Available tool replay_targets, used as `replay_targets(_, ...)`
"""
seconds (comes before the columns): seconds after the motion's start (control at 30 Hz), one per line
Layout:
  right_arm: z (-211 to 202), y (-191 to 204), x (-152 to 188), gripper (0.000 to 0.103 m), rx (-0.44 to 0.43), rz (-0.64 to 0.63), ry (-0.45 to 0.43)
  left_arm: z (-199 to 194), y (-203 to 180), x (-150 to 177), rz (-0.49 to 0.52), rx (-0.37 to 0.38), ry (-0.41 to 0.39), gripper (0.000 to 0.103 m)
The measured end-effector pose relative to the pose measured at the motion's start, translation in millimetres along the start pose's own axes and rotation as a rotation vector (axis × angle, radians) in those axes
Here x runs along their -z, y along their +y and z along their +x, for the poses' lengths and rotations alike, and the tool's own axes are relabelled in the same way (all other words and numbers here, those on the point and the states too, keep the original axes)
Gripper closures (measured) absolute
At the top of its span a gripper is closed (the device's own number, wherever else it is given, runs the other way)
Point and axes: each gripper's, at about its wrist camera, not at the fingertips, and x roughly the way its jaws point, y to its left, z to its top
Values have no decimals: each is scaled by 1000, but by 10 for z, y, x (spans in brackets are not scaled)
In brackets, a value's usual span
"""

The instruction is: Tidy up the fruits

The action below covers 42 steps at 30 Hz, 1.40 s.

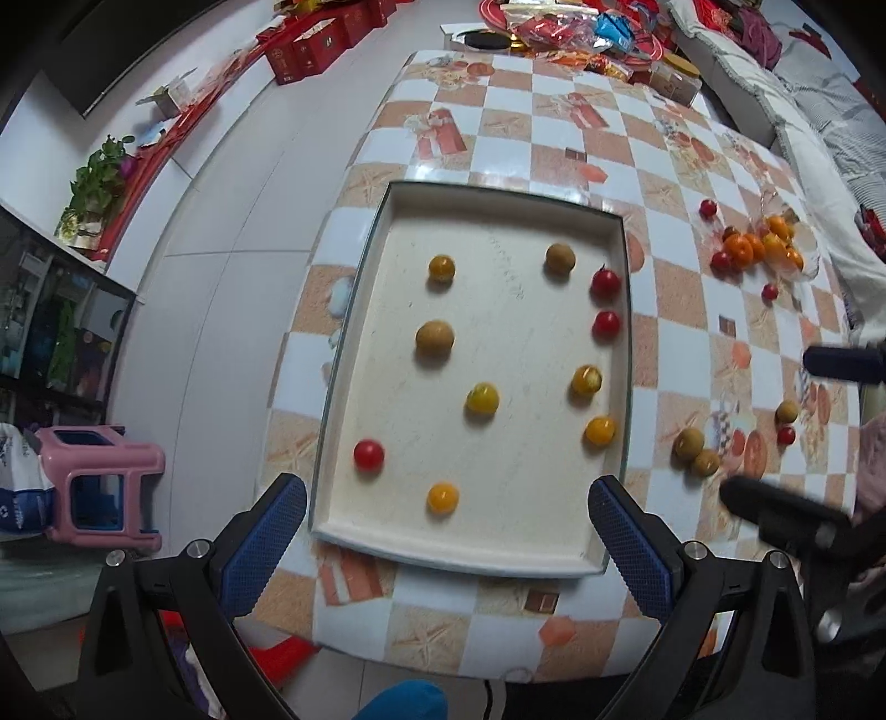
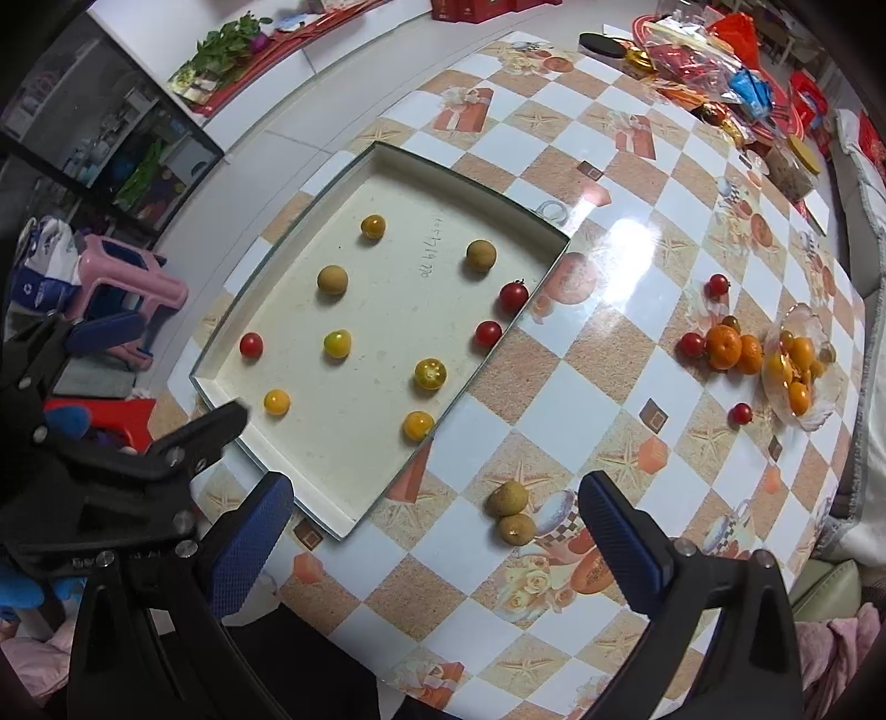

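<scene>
While ten small fruits lie scattered in the shallow cream rectangular tray [image 2: 221, 382], both the left gripper [image 1: 446, 545] and right gripper [image 2: 434, 534] gape empty — likely between picks; the two brown longans [image 2: 510, 514] at twelve o'clock of the right gripper seem next.

Small fruits [image 1: 481, 399] lie scattered apart in a cream tray [image 1: 354, 343].

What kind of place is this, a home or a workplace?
Most likely a home living room. The table wears a checked cloth printed with gifts and starfish, a pink plastic stool stands on the tiled floor, and red gift boxes sit by the wall.
</scene>
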Motion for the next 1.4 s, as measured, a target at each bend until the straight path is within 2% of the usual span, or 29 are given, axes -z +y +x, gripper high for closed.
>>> replay_targets(0.13, -13, -18, -39, 0, 7, 1, 2, 7, -5, 147, -7, -16, 28, 0)
replay_targets(0.2, -19, -21, -70, 0, 8, 0, 4, -11, -24, 197, -16, -47, 22, 0)
replay_targets(0.4, -34, 53, -157, 0, 15, -32, -1, -48, -86, 219, -18, -63, 23, 0)
replay_targets(1.07, -34, 175, -196, 0, 19, -60, 1, -119, -114, 284, -12, -74, 22, 0)
replay_targets(1.4, -46, 201, -153, 0, 47, -69, -8, -134, -142, 324, 6, -69, 21, 0)
